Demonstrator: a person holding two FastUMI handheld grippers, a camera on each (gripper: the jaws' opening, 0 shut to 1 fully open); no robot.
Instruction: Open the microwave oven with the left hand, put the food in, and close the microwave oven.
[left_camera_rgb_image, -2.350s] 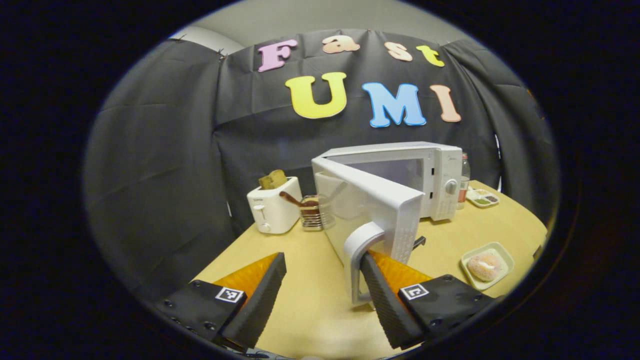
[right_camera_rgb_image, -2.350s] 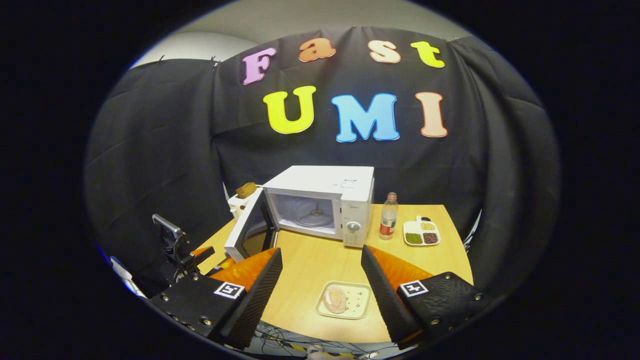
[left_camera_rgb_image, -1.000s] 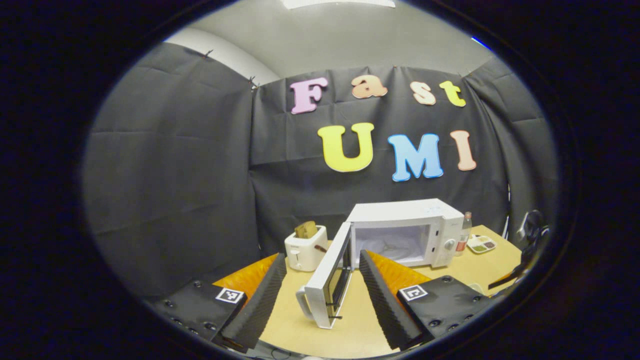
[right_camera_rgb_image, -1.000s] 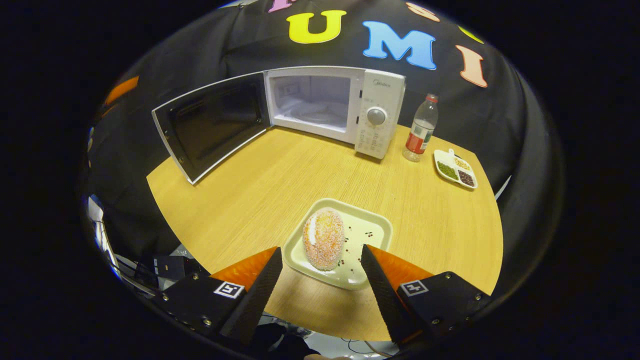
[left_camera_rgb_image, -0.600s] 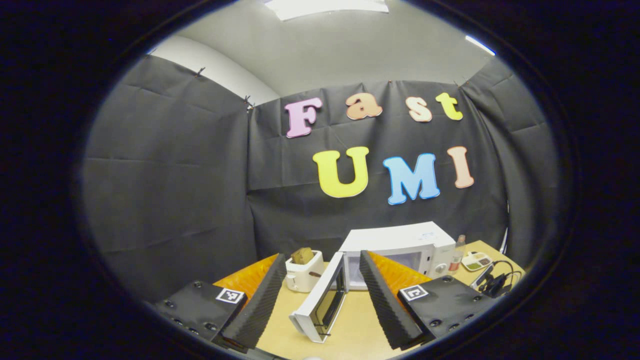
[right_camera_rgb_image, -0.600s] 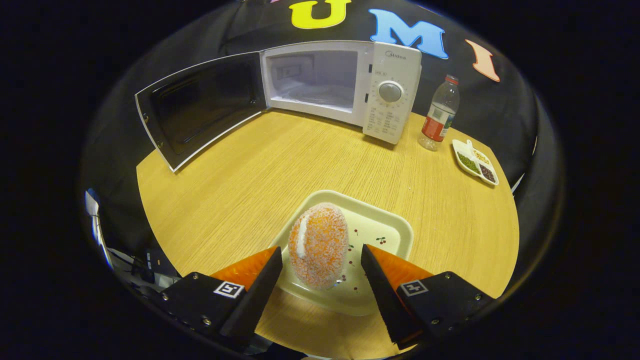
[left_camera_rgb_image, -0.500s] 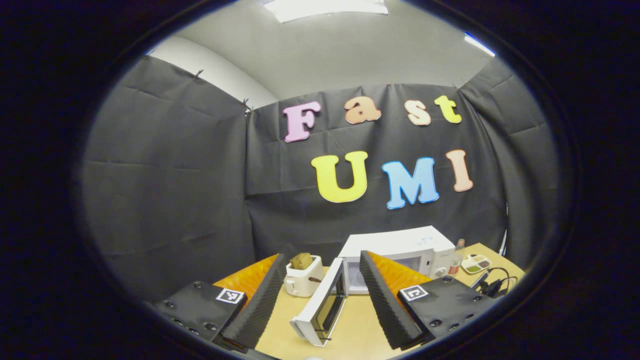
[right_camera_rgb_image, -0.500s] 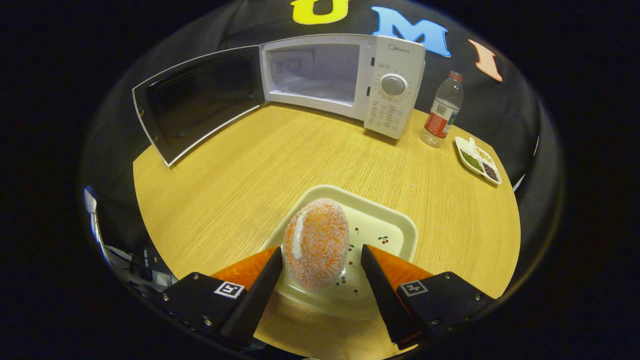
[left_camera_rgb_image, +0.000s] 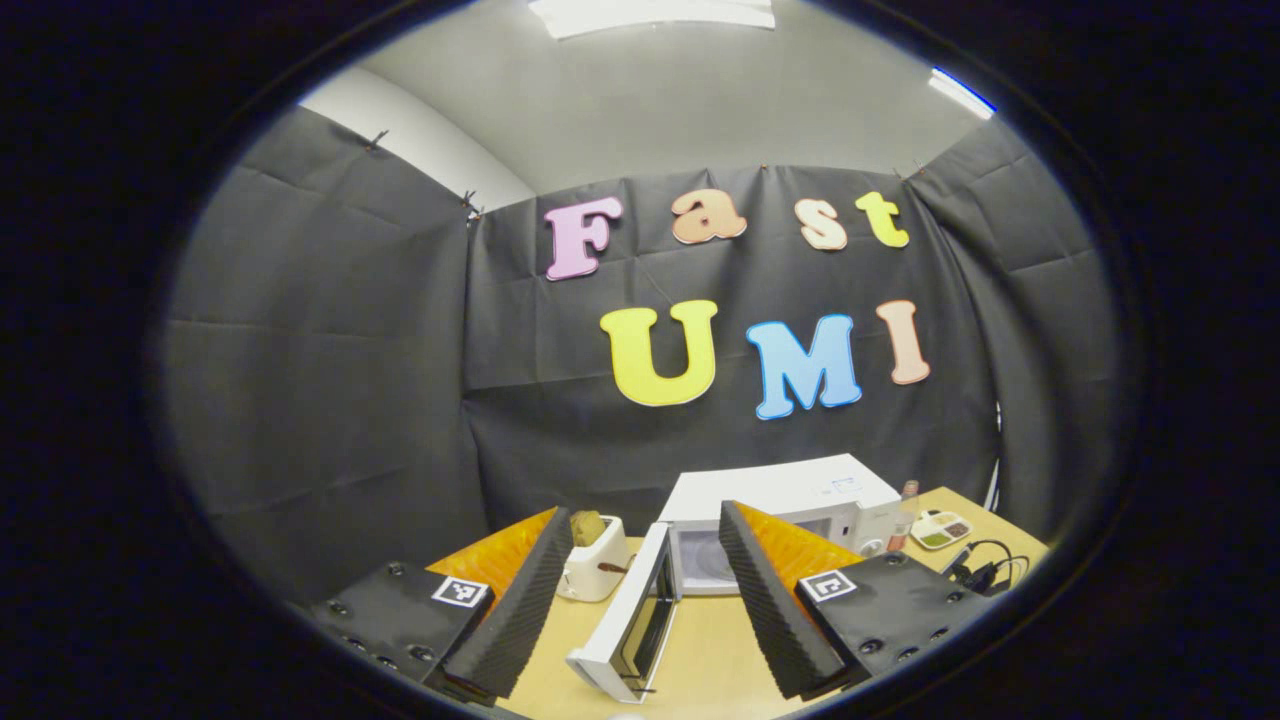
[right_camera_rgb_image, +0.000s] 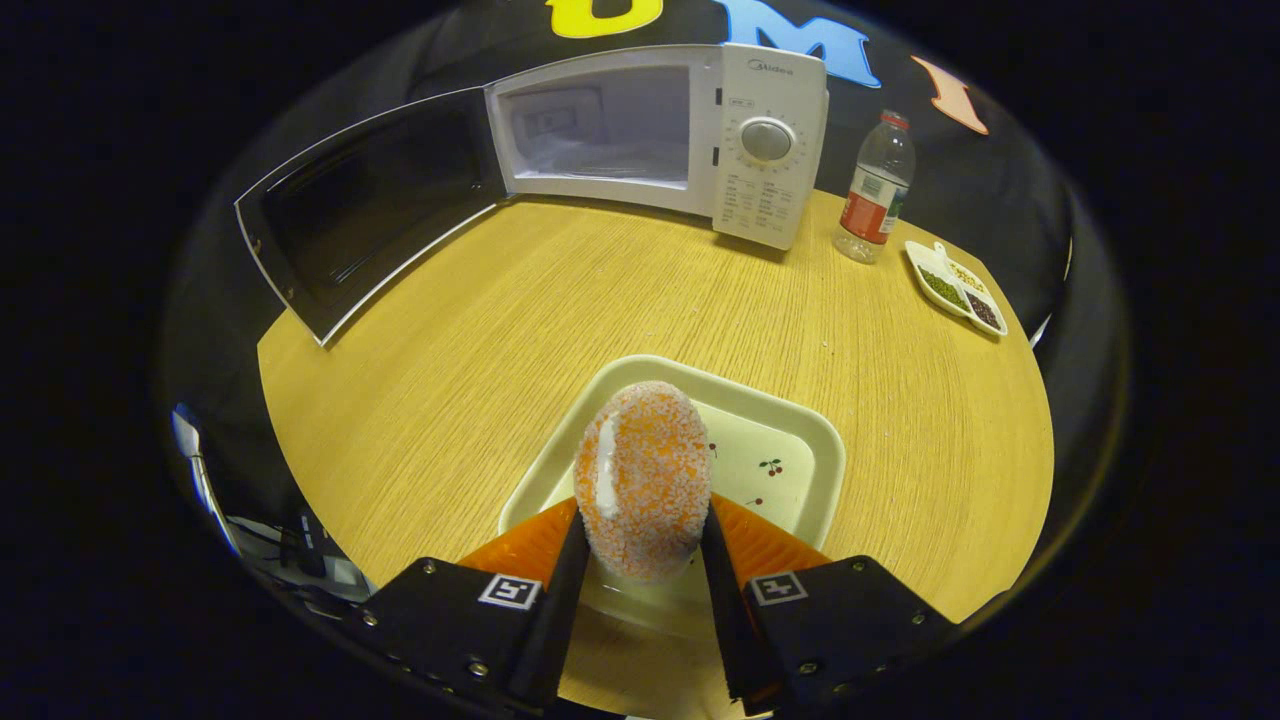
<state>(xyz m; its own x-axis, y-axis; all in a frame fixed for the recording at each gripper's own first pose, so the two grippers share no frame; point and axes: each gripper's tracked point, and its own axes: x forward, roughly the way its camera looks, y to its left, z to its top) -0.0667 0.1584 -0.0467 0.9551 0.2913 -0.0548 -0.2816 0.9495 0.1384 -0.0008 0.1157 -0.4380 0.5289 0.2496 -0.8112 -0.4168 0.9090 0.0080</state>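
The table (right_camera_rgb_image: 480, 350) carries everything, and the microwave (right_camera_rgb_image: 765, 140) at its far edge is the thing to steer by. Its door (right_camera_rgb_image: 360, 225) is swung wide out to the left, which leaves the cavity clear and a straight run of bare wood in front of it, so I'd say the opening step is done and the loading step is in hand. A bottle (right_camera_rgb_image: 872, 190) stands just right of the microwave and a small divided dish (right_camera_rgb_image: 955, 285) lies further right again, both out of the loading path. In the left gripper view a toaster (left_camera_rgb_image: 592, 556) sits left of the microwave, beyond the door. Well in front of the microwave is the tray (right_camera_rgb_image: 790, 440), and on it the food (right_camera_rgb_image: 642, 478), a sugary oval bun. The right gripper (right_camera_rgb_image: 640, 545) has its jaws closed in against the bun's two flanks, low and near the tray, presumably to pinch it by the sides without crushing it. The left gripper (left_camera_rgb_image: 640, 590) is held high and back from the microwave with its jaws spread and nothing between them, likely parked clear until the door needs shutting.
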